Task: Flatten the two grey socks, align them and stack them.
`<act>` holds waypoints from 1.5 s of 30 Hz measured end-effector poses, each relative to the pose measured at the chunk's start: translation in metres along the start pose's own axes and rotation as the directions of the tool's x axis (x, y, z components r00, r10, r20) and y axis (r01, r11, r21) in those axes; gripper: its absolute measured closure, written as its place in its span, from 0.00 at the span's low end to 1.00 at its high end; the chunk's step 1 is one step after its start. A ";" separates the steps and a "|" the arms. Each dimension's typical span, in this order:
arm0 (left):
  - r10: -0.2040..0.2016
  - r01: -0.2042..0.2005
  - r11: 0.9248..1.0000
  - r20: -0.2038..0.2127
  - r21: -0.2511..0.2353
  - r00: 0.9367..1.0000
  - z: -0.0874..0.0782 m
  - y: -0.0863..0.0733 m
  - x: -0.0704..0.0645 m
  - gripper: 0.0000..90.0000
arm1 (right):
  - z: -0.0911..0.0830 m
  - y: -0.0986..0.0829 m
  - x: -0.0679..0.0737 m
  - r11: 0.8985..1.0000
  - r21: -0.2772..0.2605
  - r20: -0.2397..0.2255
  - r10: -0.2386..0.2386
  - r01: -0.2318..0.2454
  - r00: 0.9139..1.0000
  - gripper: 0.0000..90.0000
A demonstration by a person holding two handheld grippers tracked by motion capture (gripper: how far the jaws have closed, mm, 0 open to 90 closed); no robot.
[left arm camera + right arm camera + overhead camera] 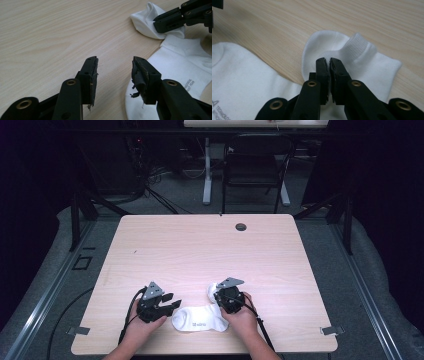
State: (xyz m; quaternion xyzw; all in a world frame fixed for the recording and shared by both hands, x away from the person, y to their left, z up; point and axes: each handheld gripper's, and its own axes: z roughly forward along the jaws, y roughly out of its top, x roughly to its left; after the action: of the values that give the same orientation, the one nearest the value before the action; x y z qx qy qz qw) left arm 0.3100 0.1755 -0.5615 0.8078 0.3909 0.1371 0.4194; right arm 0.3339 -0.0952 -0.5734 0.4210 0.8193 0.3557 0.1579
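Right gripper pinched shut on the sock's cuff; left gripper wide open with nothing in it.

Between the two hands, near the table's front edge, the white sock lies flat with its cuff end raised by the right jaws. This looks like the start of a fold: next, the left jaws need to close on the toe end just beside them.

White sock with small grey print; pale wood-grain tabletop; both hand-held grippers black, brass rivets.
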 end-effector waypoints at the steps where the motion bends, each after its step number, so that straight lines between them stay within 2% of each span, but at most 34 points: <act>1: 0.001 -0.001 1.000 0.000 0.000 1.000 0.000 0.000 0.000 0.62 | -0.001 0.001 0.000 1.000 0.002 -0.002 0.002 -0.002 1.000 0.95; 7: 0.004 -0.004 1.000 0.002 -0.001 1.000 0.001 0.001 -0.001 0.62 | -0.007 0.003 0.000 0.999 -0.033 -0.016 0.036 -0.037 0.999 0.96; 10: 0.024 -0.024 1.000 -0.005 0.007 1.000 0.003 0.005 -0.003 0.63 | -0.011 0.005 0.000 0.997 -0.051 -0.029 0.055 -0.057 0.998 0.96; 12: 0.029 -0.029 1.000 -0.001 0.003 1.000 0.004 0.007 -0.005 0.64 | -0.013 0.006 0.000 0.998 -0.049 -0.034 0.048 -0.050 0.998 0.96; 16: 0.026 -0.026 1.000 0.009 -0.001 1.000 0.011 0.016 -0.008 0.64 | -0.018 0.010 0.002 0.996 -0.077 -0.047 0.041 -0.044 0.998 0.96; 21: 0.036 -0.036 0.999 0.022 0.000 0.999 0.028 0.028 -0.017 0.65 | -0.019 0.010 0.002 0.997 -0.077 -0.046 0.028 -0.031 0.999 0.96; 23: 0.051 -0.051 0.999 0.018 0.011 0.999 0.035 0.032 -0.020 0.68 | -0.020 0.010 0.001 0.997 -0.078 -0.048 0.026 -0.029 0.998 0.96; 25: 0.073 -0.073 0.997 0.012 0.023 0.997 0.040 0.036 -0.023 0.75 | -0.020 0.010 0.001 0.996 -0.079 -0.047 0.027 -0.030 0.999 0.96; 28: 0.081 -0.081 0.996 0.029 0.021 0.996 0.048 0.043 -0.028 0.88 | -0.020 0.009 0.001 0.995 -0.088 -0.052 0.032 -0.036 0.998 0.96; 31: 0.090 -0.091 0.995 0.031 0.029 0.995 0.054 0.049 -0.032 0.96 | -0.022 0.009 0.000 0.995 -0.091 -0.052 0.027 -0.032 0.998 0.96; 34: 0.097 -0.098 0.995 0.039 0.024 0.995 0.059 0.054 -0.036 0.98 | -0.023 0.010 0.000 0.994 -0.106 -0.055 0.035 -0.040 0.998 0.96; 38: 0.123 -0.124 0.991 0.030 0.048 0.992 0.067 0.056 -0.041 0.98 | -0.026 0.012 -0.001 0.993 -0.114 -0.062 0.031 -0.038 0.998 0.96; 41: 0.131 -0.132 0.988 0.014 0.080 0.991 0.072 0.055 -0.039 0.98 | -0.028 0.012 -0.001 0.992 -0.120 -0.066 0.028 -0.036 0.997 0.96; 45: 0.119 -0.119 0.987 0.005 0.109 0.993 0.074 0.050 -0.034 0.98 | -0.032 0.013 -0.003 0.991 -0.128 -0.065 0.020 -0.029 0.998 0.96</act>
State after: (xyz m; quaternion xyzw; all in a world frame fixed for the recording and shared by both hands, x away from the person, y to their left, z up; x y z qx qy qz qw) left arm 0.3544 0.0908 -0.5643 0.8514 0.3492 0.1410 0.3652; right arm 0.3257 -0.1072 -0.5424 0.4084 0.7940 0.4230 0.1541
